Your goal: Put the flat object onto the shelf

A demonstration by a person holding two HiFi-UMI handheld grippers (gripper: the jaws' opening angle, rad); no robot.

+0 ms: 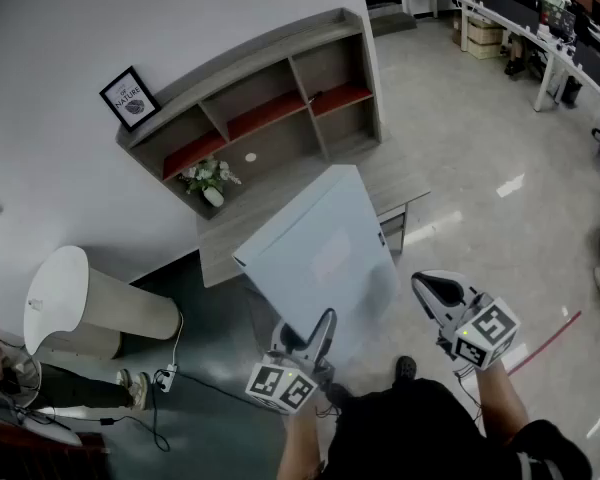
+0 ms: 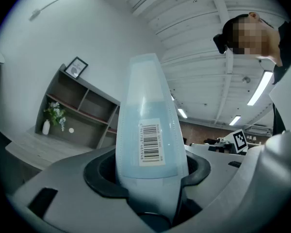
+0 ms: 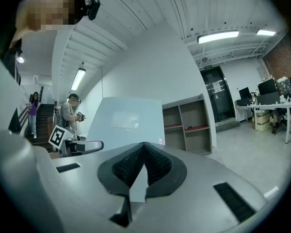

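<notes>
In left gripper [image 1: 315,336], flat object's [image 1: 320,243] near edge

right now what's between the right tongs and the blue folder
Nothing stands there. In the head view, only a strip of grey floor shows between the right tongs and the near edge of the blue folder.

Flat object [image 1: 320,258]: smooth, pale-blue translucent plastic with a faint sheen. Shelf [image 1: 285,146]: matt grey wood grain. Floor [image 1: 500,168]: glossy, reflective. Right gripper [image 3: 144,147] pads [image 3: 157,164]: black, finely ribbed.
</notes>
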